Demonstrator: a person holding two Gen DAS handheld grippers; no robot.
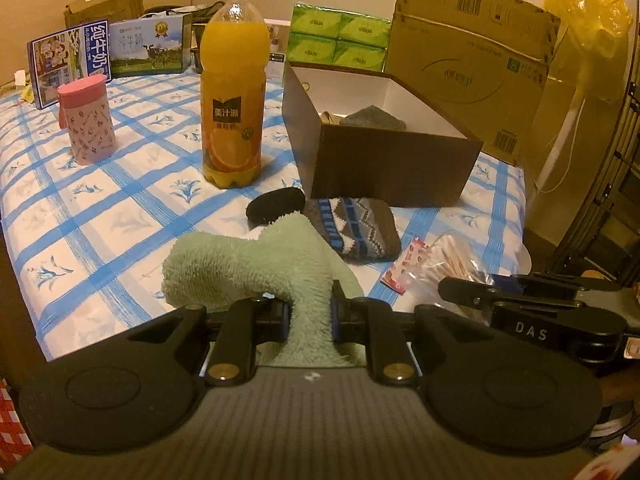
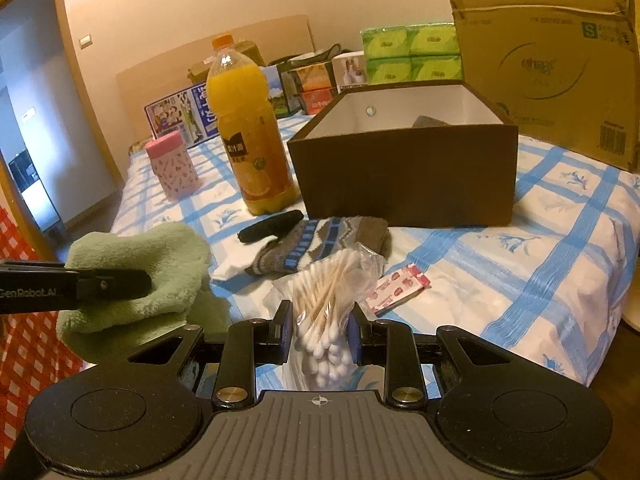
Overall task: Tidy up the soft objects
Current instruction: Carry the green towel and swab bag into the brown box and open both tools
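My left gripper point(image 1: 310, 312) is shut on a fluffy pale green sock point(image 1: 256, 264), lifted above the bed; the same sock point(image 2: 136, 280) hangs at the left of the right wrist view. My right gripper point(image 2: 318, 334) is shut on a clear bag of cotton swabs point(image 2: 328, 300). On the bedspread ahead lie a patterned brown-and-blue knit sock point(image 1: 356, 224) point(image 2: 320, 240) and a small black soft item point(image 1: 276, 206) point(image 2: 270, 226). Behind them stands an open dark brown box point(image 1: 384, 160) point(image 2: 404, 184) with a grey soft item point(image 1: 372, 118) inside.
An orange juice bottle point(image 1: 234, 92) and a pink lidded cup point(image 1: 86, 120) stand on the blue-checked bedspread point(image 1: 100, 208). A small pink packet point(image 2: 396, 288) lies near the swabs. Large cardboard boxes point(image 1: 472, 56), green tissue packs point(image 1: 340, 38) and milk cartons point(image 1: 68, 60) line the back.
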